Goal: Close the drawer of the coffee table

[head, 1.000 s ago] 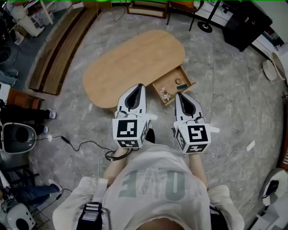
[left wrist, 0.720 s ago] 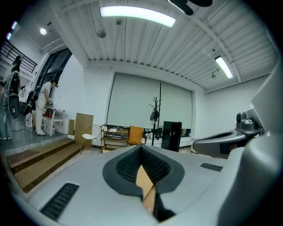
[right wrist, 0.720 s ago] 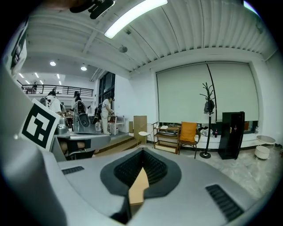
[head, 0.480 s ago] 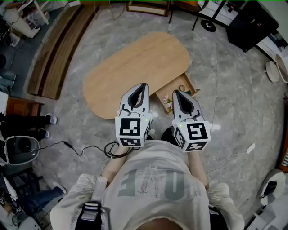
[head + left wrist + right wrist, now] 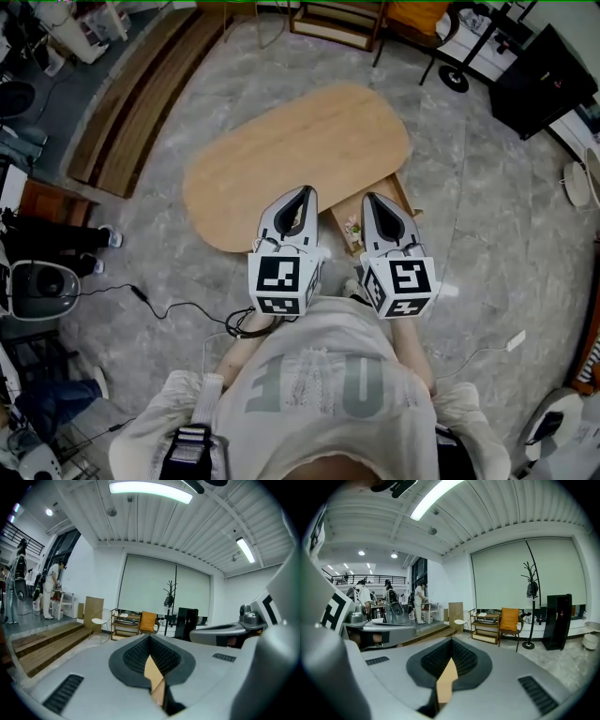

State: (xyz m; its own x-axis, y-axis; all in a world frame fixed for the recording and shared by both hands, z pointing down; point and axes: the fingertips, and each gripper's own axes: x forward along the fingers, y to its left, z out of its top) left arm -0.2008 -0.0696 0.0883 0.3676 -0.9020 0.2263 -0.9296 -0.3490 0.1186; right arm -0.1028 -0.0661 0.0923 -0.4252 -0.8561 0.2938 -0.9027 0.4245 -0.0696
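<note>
Drawer [image 5: 340, 228] stands pulled out from the near right side of the oval wooden table [image 5: 300, 150], open, with a few small things [image 5: 352, 226] lying in it. Only part of it shows in the head view: a strip between the two grippers and its right corner past the right one.

The left gripper [image 5: 303, 193] reaches over the table's near edge, just left of the drawer. Its jaws are closed, their tips meeting [image 5: 150, 636]; nothing is held, and only a sliver of light wood shows in the narrow slit behind the tips.

The right gripper [image 5: 372, 199] lies over the drawer in the head view, side by side with the left one and pointing the same way. Its jaws are closed too [image 5: 451, 642] and hold nothing. No view shows whether either gripper touches the drawer or the table.

Both point slightly downward. The table stands on a grey marbled floor [image 5: 469, 187], with wooden steps [image 5: 122, 103] at upper left and a black cable [image 5: 169, 305] trailing near the person's feet. An orange chair [image 5: 509, 619] and a coat stand [image 5: 529, 588] stand across the room.
</note>
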